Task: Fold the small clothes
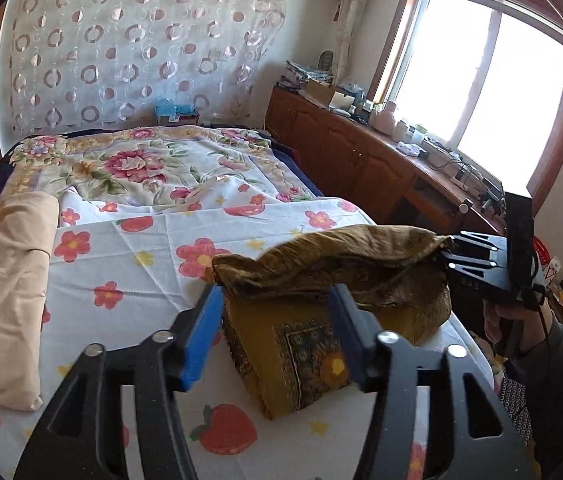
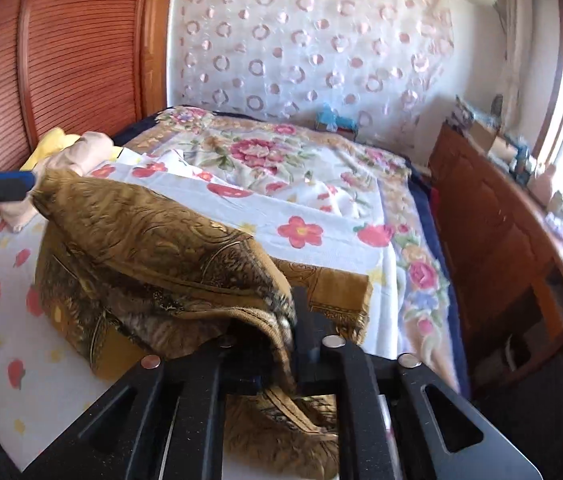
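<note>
A mustard-brown patterned cloth (image 1: pixel 321 328) lies partly folded on the flowered sheet (image 1: pixel 121 264); it also shows in the right wrist view (image 2: pixel 153 248). My left gripper (image 1: pixel 275 312) has blue pads (image 1: pixel 201 340) standing apart, one on each side of the cloth's near-left corner, with the lifted edge draped just beyond the tips. My right gripper (image 2: pixel 277 340) is shut on the cloth's edge and holds it lifted above the lower layer; it shows at the right in the left wrist view (image 1: pixel 447 254). The left gripper's tip (image 2: pixel 27 182) shows at the cloth's far corner.
A folded beige garment (image 1: pixel 5 280) lies at the sheet's left, with something yellow (image 2: pixel 51 142) behind it. A wooden cabinet (image 1: pixel 361 152) with clutter runs along the right under a window (image 1: pixel 481 92). A wooden headboard panel (image 2: pixel 73 48) stands at the left.
</note>
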Demonstrator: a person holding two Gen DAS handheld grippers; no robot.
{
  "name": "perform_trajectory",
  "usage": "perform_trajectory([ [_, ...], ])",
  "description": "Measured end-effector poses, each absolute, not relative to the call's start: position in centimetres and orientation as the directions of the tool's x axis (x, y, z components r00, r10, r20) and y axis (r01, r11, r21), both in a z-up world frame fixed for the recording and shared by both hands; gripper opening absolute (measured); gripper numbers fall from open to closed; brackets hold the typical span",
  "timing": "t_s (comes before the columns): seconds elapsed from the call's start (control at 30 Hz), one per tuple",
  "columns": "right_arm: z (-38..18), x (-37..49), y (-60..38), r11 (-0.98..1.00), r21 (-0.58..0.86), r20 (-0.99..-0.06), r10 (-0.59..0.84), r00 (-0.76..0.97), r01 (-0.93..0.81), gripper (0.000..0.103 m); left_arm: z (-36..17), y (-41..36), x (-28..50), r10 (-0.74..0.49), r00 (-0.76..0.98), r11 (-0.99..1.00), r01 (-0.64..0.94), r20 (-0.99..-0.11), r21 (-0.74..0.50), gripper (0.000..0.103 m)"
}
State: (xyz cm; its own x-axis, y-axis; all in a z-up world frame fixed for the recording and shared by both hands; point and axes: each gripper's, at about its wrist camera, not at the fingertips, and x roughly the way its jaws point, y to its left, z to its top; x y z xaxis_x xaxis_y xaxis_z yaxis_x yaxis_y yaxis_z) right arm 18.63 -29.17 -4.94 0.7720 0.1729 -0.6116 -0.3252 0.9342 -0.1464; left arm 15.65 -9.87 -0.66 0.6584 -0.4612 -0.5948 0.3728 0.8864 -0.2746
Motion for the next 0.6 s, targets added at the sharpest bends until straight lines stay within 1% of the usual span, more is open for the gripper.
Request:
perform_trajectory([
  [0.03, -4.8, 19.3, -29.1, 0.939, -0.136, -0.616, 0.171, 0.769, -0.317, 0.024, -1.0, -9.7, 15.5, -0.463, 0.653, 0.885, 0.376, -0.6, -0.274, 0.076],
  [0.1, -3.8, 19.6, -29.3, 0.946, -0.139, -0.595, 0.156, 0.789, -0.291, 0.037, -1.5, -9.8, 15.5, -0.457, 0.645, 0.887, 0.378, -0.612, -0.264, 0.076],
  [0.17, -2.5, 19.1, -29.6, 0.953, -0.124, -0.56, 0.162, 0.812, -0.276, 0.044, -2.3, -9.8, 15.8, -0.444, 0.637, 0.894, 0.366, -0.63, -0.26, 0.076],
  [0.27, -1.6, 17.1, -30.3, 0.958, -0.127, -0.523, 0.155, 0.838, -0.257, 0.046, -3.5, -10.1, 16.2, -0.443, 0.616, 0.894, 0.359, -0.651, -0.269, 0.076],
  [0.33, -1.7, 15.8, -30.4, 0.95, -0.139, -0.518, 0.17, 0.838, -0.279, 0.046, -4.2, -10.4, 16.5, -0.428, 0.61, 0.9, 0.352, -0.666, -0.256, 0.076],
  [0.5, -4.1, 13.7, -30.7, 0.92, -0.181, -0.572, 0.188, 0.798, -0.347, 0.046, -5.8, -11.0, 17.5, -0.401, 0.591, 0.911, 0.338, -0.7, -0.236, 0.076],
  [0.6, -4.6, 13.1, -31.0, 0.908, -0.188, -0.592, 0.2, 0.781, -0.375, 0.046, -6.3, -11.2, 17.6, -0.395, 0.584, 0.913, 0.336, -0.709, -0.232, 0.076],
])
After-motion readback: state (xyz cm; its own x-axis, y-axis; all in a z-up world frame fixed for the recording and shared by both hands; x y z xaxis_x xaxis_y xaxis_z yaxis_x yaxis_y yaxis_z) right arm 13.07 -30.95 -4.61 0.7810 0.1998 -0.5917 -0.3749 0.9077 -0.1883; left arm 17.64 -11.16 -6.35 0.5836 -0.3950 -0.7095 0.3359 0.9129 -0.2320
